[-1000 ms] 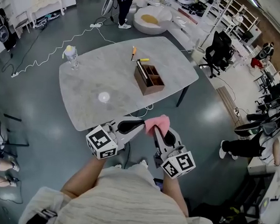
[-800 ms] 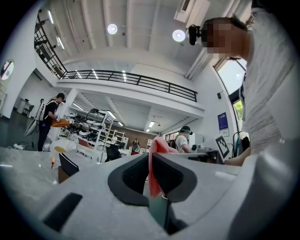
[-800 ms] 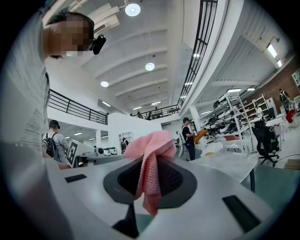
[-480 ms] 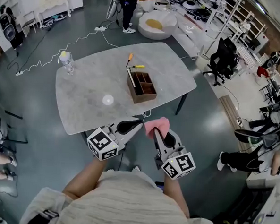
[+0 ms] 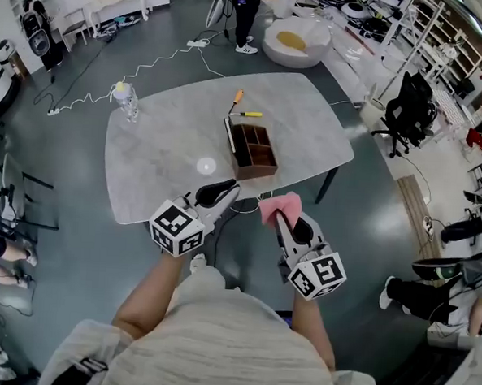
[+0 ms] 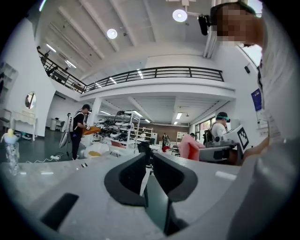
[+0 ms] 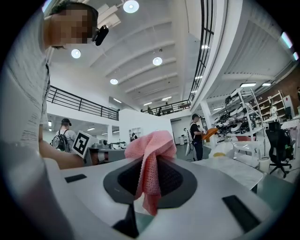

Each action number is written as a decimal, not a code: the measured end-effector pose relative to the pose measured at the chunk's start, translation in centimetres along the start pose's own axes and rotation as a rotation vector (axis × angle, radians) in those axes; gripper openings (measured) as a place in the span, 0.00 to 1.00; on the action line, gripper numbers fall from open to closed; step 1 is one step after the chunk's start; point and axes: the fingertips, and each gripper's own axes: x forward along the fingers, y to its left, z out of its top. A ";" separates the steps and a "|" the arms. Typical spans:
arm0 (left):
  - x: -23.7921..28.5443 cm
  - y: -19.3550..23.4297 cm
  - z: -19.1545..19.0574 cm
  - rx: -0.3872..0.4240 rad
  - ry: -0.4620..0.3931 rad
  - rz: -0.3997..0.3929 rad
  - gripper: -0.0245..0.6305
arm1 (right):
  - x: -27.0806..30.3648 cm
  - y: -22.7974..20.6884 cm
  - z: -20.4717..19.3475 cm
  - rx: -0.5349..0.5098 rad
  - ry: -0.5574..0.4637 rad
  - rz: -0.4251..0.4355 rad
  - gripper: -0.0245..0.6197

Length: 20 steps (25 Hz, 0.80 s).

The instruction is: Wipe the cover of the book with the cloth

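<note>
My right gripper (image 5: pixel 277 217) (image 7: pixel 151 161) is shut on a crumpled pink cloth (image 5: pixel 279 206) (image 7: pixel 149 150), which bunches up above the jaws and hangs down between them. My left gripper (image 5: pixel 231 188) (image 6: pixel 149 157) is shut with nothing in it; it reaches just over the near edge of the grey table (image 5: pixel 162 158). Both point level at the table. On the table stands a wooden compartment box (image 5: pixel 256 148). A thin dark slab with a white edge (image 5: pixel 227 135), possibly the book, stands against the box's left side. From the left gripper view the pink cloth (image 6: pixel 190 149) shows at the right.
A plastic bottle (image 5: pixel 126 99) stands at the table's far left corner. An orange-handled tool (image 5: pixel 238 96) and a yellow pen (image 5: pixel 254 113) lie behind the box, and a small white disc (image 5: pixel 206 167) lies near the front. A black office chair (image 5: pixel 413 113) stands right of the table.
Both grippers, held side by side, have advanced toward the table's near edge; the left one now overlaps it. The pink cloth stays in the right gripper.
</note>
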 end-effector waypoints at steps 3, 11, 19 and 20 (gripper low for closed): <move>1.1 3.6 -0.4 -0.008 0.042 0.076 0.14 | 1.5 -1.7 0.0 0.004 -0.003 -0.004 0.12; 5.5 13.5 -3.4 -0.086 0.182 0.139 0.37 | 10.1 -6.0 -0.5 -0.039 0.025 -0.029 0.12; 9.6 19.7 -7.7 -0.135 0.346 0.049 0.47 | 19.2 -9.5 -2.2 -0.034 0.070 -0.089 0.12; 10.0 20.3 -8.2 -0.144 0.361 0.040 0.48 | 20.0 -9.9 -2.6 -0.032 0.076 -0.099 0.12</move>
